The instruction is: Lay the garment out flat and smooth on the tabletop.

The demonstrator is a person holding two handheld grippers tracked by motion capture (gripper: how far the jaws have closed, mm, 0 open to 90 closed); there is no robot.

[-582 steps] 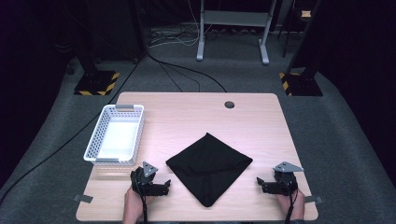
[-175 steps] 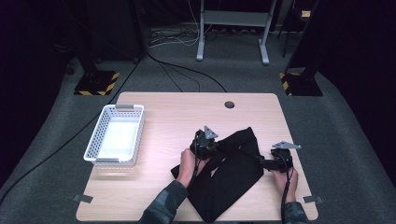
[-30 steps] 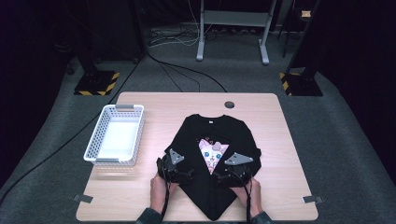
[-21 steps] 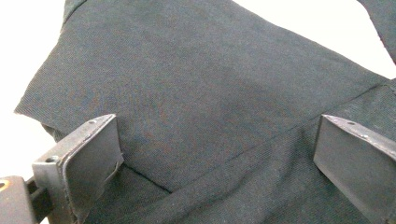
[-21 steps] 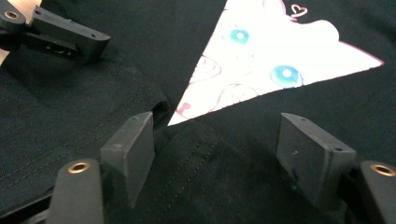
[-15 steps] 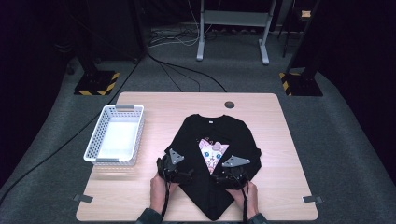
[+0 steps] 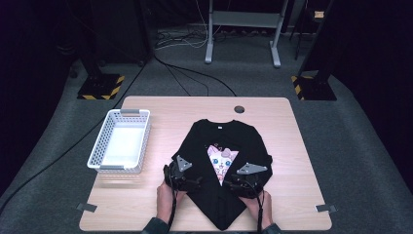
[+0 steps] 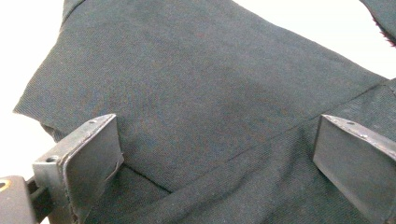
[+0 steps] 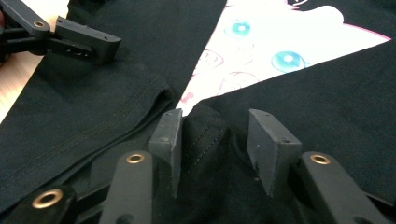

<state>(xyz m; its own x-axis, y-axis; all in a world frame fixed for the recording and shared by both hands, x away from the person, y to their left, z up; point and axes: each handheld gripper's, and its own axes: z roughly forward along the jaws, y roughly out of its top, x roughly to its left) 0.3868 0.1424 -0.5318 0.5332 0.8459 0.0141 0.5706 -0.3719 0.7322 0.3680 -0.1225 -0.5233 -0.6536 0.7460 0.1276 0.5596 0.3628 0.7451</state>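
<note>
Table [image 7: 292,126] is carrying a black shirt [image 7: 202,139] at its centre, its cat print [image 7: 221,158] bearing no writing I can read. Toward nine o'clock a white basket [image 7: 100,146] is standing apart. At the shirt's six o'clock, the left gripper [image 8: 215,154] is spreading its jaws wide over flat cloth, while the right gripper [image 9: 212,140] has just been narrowing its jaws around a raised fold, pads not yet pressing.
</note>
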